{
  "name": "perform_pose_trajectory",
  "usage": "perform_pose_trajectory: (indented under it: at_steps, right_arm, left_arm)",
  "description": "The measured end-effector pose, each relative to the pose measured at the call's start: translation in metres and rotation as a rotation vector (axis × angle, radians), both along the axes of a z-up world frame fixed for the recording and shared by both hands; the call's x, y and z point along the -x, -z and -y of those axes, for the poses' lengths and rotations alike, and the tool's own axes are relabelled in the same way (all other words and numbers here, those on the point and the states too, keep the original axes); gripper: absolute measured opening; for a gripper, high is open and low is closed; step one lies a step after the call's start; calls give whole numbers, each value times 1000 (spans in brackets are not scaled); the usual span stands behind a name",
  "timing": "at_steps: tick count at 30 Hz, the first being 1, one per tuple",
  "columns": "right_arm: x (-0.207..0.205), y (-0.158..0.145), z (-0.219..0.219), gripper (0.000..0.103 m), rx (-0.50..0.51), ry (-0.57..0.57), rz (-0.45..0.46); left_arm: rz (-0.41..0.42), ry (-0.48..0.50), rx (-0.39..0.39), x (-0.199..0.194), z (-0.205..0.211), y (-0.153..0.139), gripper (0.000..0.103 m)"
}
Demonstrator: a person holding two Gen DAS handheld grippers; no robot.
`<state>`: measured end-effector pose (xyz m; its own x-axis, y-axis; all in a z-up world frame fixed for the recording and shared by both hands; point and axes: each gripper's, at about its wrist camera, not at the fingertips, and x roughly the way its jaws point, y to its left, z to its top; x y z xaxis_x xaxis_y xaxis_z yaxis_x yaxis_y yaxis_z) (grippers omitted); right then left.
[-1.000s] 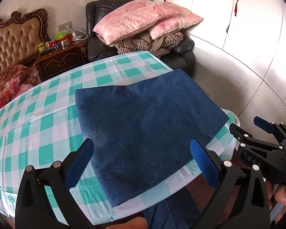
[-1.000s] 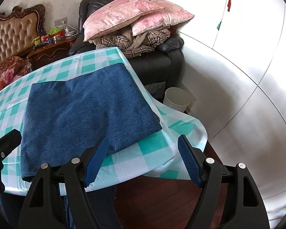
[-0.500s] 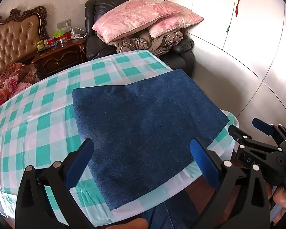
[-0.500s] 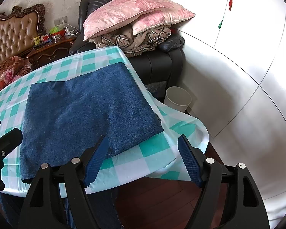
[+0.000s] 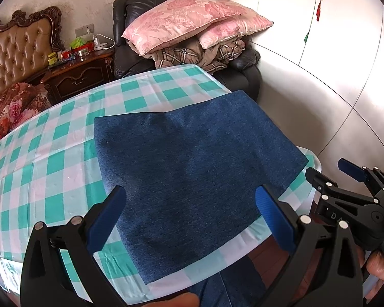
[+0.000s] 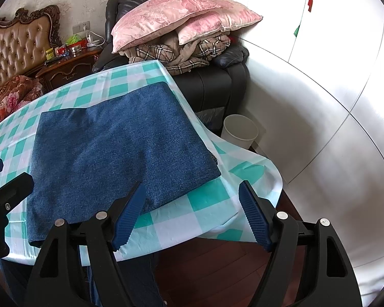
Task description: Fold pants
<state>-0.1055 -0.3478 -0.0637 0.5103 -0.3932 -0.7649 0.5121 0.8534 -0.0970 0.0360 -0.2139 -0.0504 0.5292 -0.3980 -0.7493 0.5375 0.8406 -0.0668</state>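
The dark blue pants (image 5: 192,168) lie folded in a flat, roughly rectangular shape on the green-and-white checked tablecloth (image 5: 46,168), near the table's right end. They show in the right wrist view (image 6: 120,151) too. My left gripper (image 5: 192,215) is open and empty, held above the near edge of the pants. My right gripper (image 6: 192,212) is open and empty, held off the table's near right corner, beside the pants. The right gripper also appears at the right edge of the left wrist view (image 5: 345,186).
A black armchair (image 5: 243,76) piled with pink pillows (image 5: 187,18) and plaid blankets stands behind the table. A dark wood nightstand (image 5: 79,76) and a tufted headboard (image 5: 18,51) are at back left. A white bin (image 6: 239,130) sits on the floor by the white wall panels (image 6: 320,76).
Both grippers have drawn back and up a little from the table. The pants have not moved. Both grippers stay open.
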Motion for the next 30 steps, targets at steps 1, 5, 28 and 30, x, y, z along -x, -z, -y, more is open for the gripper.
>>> perform_pose_trajectory:
  at_steps: [1, 5, 28, 30]
  right_arm:
    - [0, 0, 0, 72, 0, 0, 0]
    - [0, 0, 0, 72, -1, 1, 1]
    - [0, 3, -1, 72, -5, -3, -1]
    - [0, 4, -1, 72, -6, -4, -1]
  left_arm:
    - [0, -1, 0, 0, 0, -1, 101]
    - [1, 2, 1, -1, 0, 0, 101]
    - [-4, 4, 5, 0, 2, 0, 101]
    - [-4, 4, 5, 0, 2, 0, 101]
